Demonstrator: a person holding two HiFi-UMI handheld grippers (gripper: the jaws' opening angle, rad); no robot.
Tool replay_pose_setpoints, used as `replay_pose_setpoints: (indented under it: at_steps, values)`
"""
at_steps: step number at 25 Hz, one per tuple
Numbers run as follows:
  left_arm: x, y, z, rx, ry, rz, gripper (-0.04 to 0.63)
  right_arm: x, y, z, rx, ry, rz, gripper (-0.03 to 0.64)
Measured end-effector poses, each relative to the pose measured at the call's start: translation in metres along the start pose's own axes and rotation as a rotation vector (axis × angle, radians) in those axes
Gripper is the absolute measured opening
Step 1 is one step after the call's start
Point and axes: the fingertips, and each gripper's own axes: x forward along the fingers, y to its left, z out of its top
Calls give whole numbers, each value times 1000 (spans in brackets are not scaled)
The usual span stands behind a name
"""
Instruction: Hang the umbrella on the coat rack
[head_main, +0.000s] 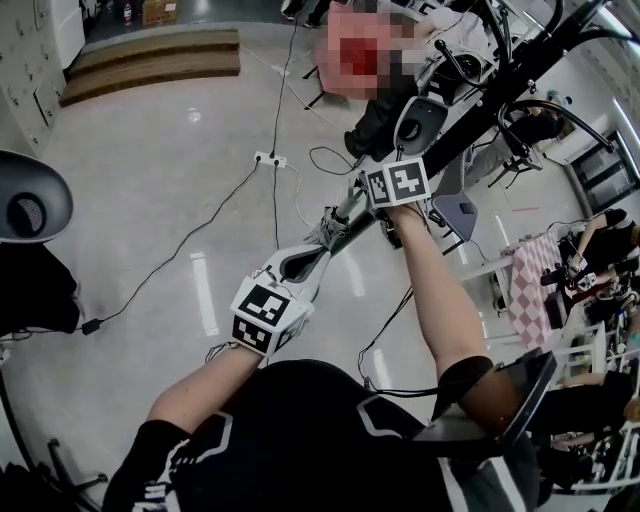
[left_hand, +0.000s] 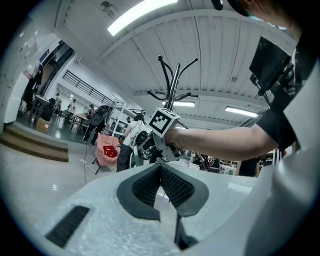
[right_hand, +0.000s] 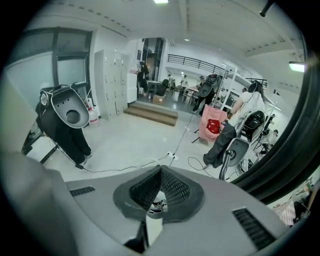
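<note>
- Glossy grey floor lies underneath, crossed by cables that meet at a power strip.
- Left tool is nearest and pressed together. Whether it nips any part of the umbrella I cannot tell.
- Umbrella is folded, patterned grey and white, and held in the air between the 2 tools. In the head view its long axis runs from the left tool's tip up and right to the right tool, roughly along the rack's pole.
- Right tool pinches a small white-and-black patterned bit, probably the umbrella's.
- Coat rack stands just beyond, its hooks overhead.
- Risk: so small a pinch could slip during the lift and drop the umbrella. The crowded hooks could also snag the fabric.
</note>
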Motion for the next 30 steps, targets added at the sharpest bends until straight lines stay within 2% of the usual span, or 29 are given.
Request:
replay_pose_setpoints:
  at_steps: [3, 4, 8, 12, 16, 21, 30]
  values:
    - [2, -1, -2, -3, 6, -3, 11, -1, 0, 2, -32, -10, -29, 8]
    - [2, -2, -3, -3, 9, -5, 11, -2, -1, 3, 5, -41, -41, 8]
    - [3, -3, -6, -4, 22, -11, 11, -7, -8, -4, 268, -176, -33, 8]
    - [5, -2, -9, -2, 37, -13, 11, -13, -7, -17, 361, -242, -24, 8]
    - [8, 6, -8, -11, 46, 14, 11, -19, 2, -17, 335, -324, 19, 8]
    - [21, 14, -6, -7, 52, 57, 11, -28, 15, -11, 217, -382, 86, 8]
    - [56, 37, 4, 53, 66, 201, 12, -53, 26, -8, 224, -426, 230, 8]
